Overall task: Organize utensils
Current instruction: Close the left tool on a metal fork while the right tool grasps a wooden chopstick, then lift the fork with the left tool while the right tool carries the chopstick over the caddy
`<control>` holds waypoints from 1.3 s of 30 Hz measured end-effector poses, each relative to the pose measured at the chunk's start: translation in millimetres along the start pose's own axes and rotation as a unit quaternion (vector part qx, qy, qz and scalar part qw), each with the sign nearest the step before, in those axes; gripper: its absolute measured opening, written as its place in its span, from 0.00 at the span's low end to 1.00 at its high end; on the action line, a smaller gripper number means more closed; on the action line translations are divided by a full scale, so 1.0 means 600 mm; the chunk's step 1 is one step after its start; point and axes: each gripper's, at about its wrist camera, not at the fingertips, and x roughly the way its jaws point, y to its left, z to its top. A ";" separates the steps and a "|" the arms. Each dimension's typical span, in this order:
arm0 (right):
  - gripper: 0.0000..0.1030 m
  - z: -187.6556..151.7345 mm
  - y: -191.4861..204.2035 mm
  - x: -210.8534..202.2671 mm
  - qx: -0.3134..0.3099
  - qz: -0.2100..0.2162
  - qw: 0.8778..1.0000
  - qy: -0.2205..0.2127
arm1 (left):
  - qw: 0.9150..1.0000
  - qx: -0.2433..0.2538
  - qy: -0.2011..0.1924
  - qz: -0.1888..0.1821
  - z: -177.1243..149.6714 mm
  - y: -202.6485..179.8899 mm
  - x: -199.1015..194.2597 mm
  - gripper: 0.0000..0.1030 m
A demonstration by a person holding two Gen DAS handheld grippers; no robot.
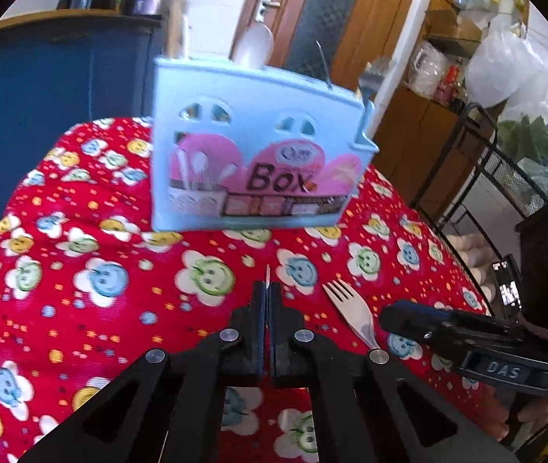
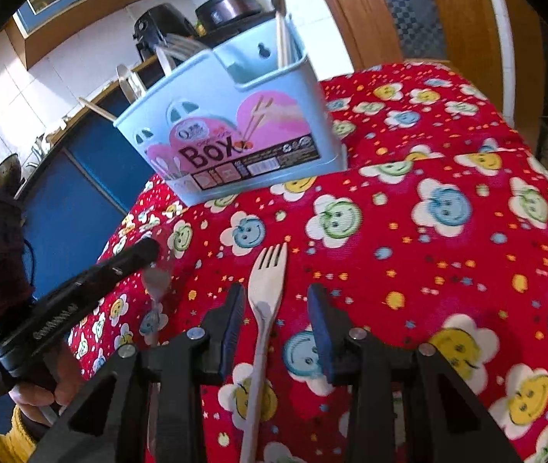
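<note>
A light blue utensil box [image 1: 251,146] with a pink "Box" label stands on the red patterned tablecloth [image 1: 81,270]; it also shows in the right wrist view [image 2: 235,127]. Spoons and chopsticks stick out of it. My left gripper [image 1: 268,289] is shut on a thin utensil seen edge-on [image 1: 268,273], held above the cloth in front of the box. In the right wrist view it looks like a clear spoon [image 2: 156,281]. A pale fork [image 2: 268,289] lies on the cloth, also seen in the left wrist view [image 1: 351,312]. My right gripper [image 2: 276,297] is open, its jaws either side of the fork's neck.
A blue cabinet [image 1: 61,88] stands behind the table on the left with dark appliances on top. A wooden door [image 1: 312,11] is behind the box. A black wire rack [image 1: 505,177] with bags stands to the right of the table.
</note>
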 end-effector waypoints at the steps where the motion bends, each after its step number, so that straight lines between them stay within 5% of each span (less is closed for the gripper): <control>1: 0.35 0.002 0.001 0.007 -0.002 0.003 1.000 0.007 | 1.000 -0.001 -0.006 0.002 0.001 0.004 -0.006 0.01; 9: 0.34 0.018 0.002 0.037 0.008 0.027 0.999 0.035 | 0.999 -0.008 -0.046 0.020 0.014 0.035 -0.044 0.01; 12: 0.15 0.024 0.000 0.044 0.017 0.034 0.998 0.046 | 0.998 -0.008 -0.057 0.028 0.017 0.040 -0.051 0.01; 15: 0.09 0.023 0.002 0.042 0.016 0.041 0.998 0.042 | 0.998 -0.010 -0.062 0.029 0.019 0.041 -0.056 0.01; 39: 0.05 0.011 0.074 -0.103 -0.040 0.013 0.991 -0.127 | 0.986 -0.003 -0.157 0.048 0.036 0.021 -0.152 0.01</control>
